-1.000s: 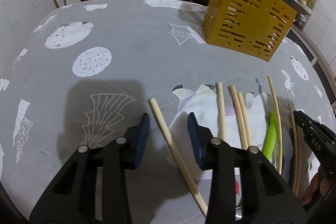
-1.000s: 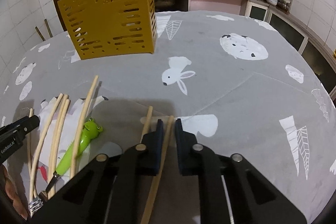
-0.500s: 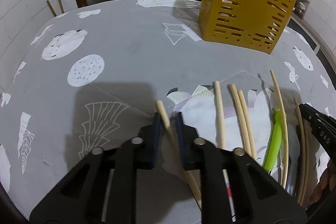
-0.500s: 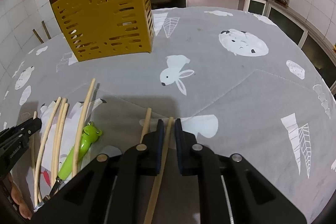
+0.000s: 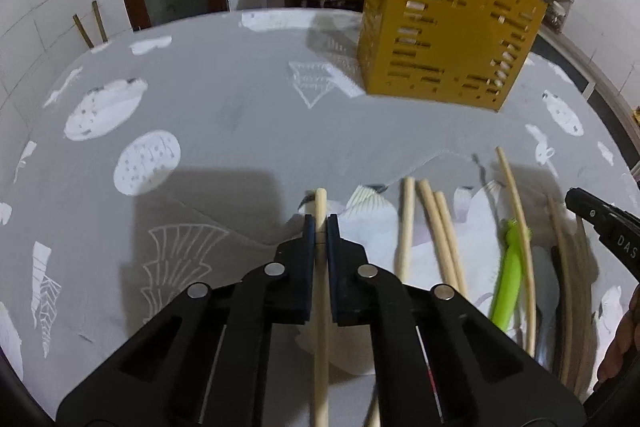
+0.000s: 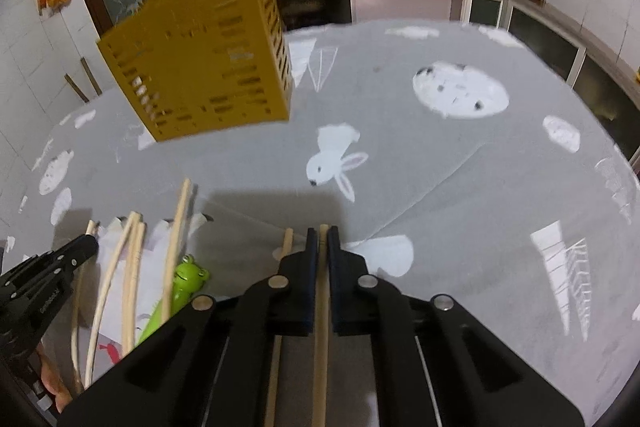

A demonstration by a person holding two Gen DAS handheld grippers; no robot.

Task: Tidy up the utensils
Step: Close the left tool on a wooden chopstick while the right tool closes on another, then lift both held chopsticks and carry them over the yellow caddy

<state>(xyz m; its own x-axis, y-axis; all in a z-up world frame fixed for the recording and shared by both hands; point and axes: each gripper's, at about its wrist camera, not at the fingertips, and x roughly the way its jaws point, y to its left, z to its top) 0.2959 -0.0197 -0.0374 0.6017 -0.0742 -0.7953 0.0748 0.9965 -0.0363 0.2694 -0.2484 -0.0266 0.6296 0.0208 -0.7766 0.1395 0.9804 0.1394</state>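
Now one pale chopstick (image 5: 321,211) is pinched by the left gripper (image 5: 319,227), whose jaws have just been closing on it; another chopstick (image 6: 323,267) is pinched by the right gripper (image 6: 321,239). The yellow holder (image 5: 444,39) stands farther on the tabletop (image 5: 224,115).

**Clearance on the table**

The yellow slotted holder (image 5: 448,39) stands toward the far edge of the table (image 5: 224,115) and blocks passage there. Loose chopsticks (image 5: 436,239) and a green frog-handled utensil (image 5: 510,279) lie along the near edge. The cloth between them and the holder is bare, as is the left side.
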